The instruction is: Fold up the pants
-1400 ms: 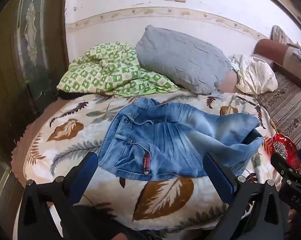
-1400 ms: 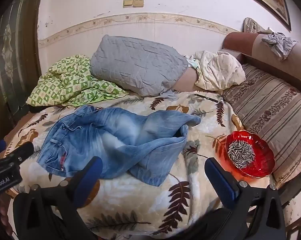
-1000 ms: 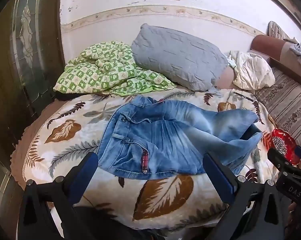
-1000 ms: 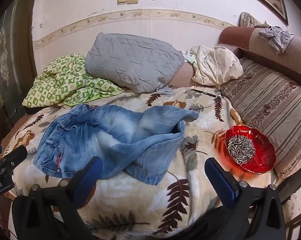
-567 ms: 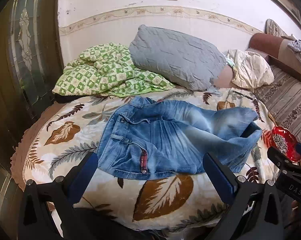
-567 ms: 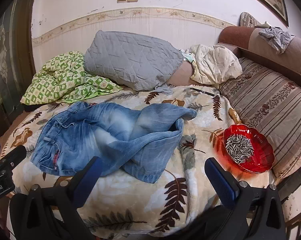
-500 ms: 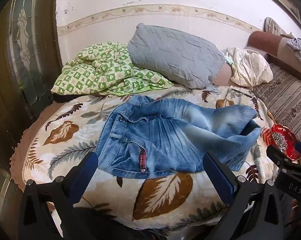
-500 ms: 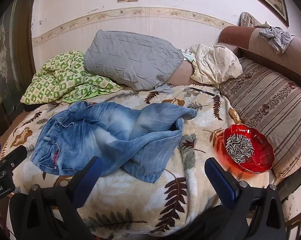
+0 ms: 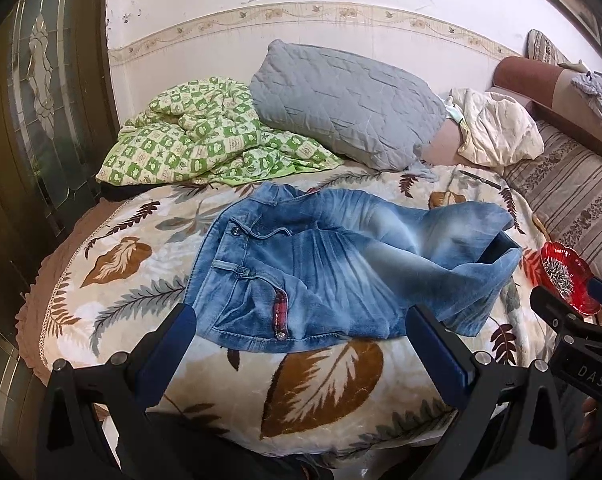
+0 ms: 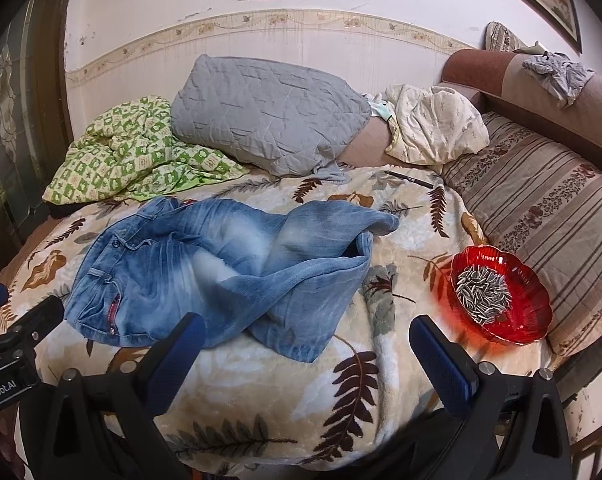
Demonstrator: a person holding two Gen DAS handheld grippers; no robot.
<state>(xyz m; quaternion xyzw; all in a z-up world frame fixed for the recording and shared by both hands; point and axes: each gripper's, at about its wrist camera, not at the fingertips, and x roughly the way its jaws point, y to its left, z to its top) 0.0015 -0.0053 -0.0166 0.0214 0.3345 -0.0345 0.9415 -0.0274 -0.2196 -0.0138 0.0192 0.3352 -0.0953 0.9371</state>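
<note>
Left wrist view: the left claw [image 9: 301, 350] hangs released over the near edge of the bed [image 9: 321, 392]; over the last second it has only drifted slightly, and the jeans [image 9: 321, 268] lie crumpled, legs crossed, as before.

Right wrist view: the right claw [image 10: 305, 354], also released, has hardly moved either. The jeans [image 10: 221, 272] sit left of the red bowl [image 10: 501, 300]. Folding has not begun, I judge.

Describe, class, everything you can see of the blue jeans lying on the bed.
The jeans are faded light-blue denim with whitened patches, lying crumpled and unfolded on the leaf-patterned blanket. The waistband, with a metal button, faces the green checked quilt; a red trim strip marks a pocket. The legs bunch and cross toward the red bowl, one hem gaping open. Neither gripper touches them.
</note>
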